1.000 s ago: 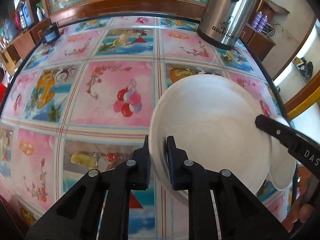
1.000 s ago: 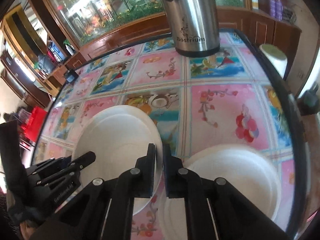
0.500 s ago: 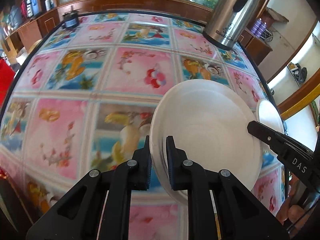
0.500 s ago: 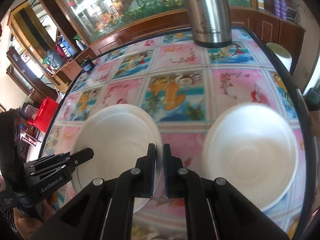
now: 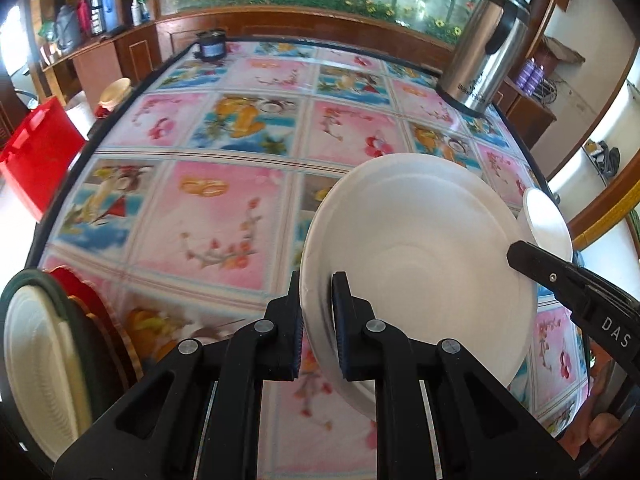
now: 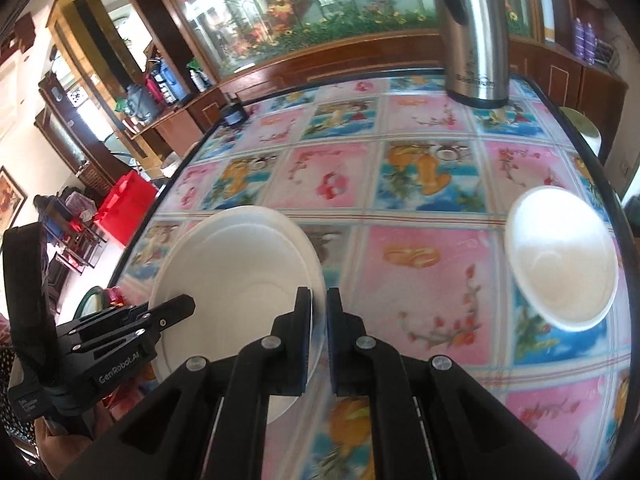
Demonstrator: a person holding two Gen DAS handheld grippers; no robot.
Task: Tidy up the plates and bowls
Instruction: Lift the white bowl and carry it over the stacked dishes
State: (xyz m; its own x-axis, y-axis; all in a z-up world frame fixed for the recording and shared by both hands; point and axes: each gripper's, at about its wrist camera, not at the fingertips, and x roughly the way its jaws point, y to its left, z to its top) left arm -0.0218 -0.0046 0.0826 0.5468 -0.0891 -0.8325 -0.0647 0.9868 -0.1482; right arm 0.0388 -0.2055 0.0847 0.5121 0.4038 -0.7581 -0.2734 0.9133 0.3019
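Observation:
A white plate (image 5: 420,264) is held in the air above the patterned table (image 5: 224,208) by both grippers. My left gripper (image 5: 317,312) is shut on its near left rim. My right gripper (image 6: 319,320) is shut on the opposite rim of the same plate (image 6: 236,280); its black body shows at the right of the left wrist view (image 5: 576,292). A white bowl (image 6: 560,260) stands on the table near the right edge and also shows behind the plate in the left wrist view (image 5: 546,224). A stack of plates with a dark rim (image 5: 44,364) sits at the lower left.
A steel thermos jug (image 5: 486,48) stands at the table's far right corner. A dark mug (image 5: 212,46) sits at the far edge. A red bag (image 5: 36,148) and wooden cabinets stand beyond the table's left edge.
Both grippers, still shut on the plate, have lifted and pulled back and left. The white bowl has stayed on the table and looks farther away. The plate stack has come into view at lower left.

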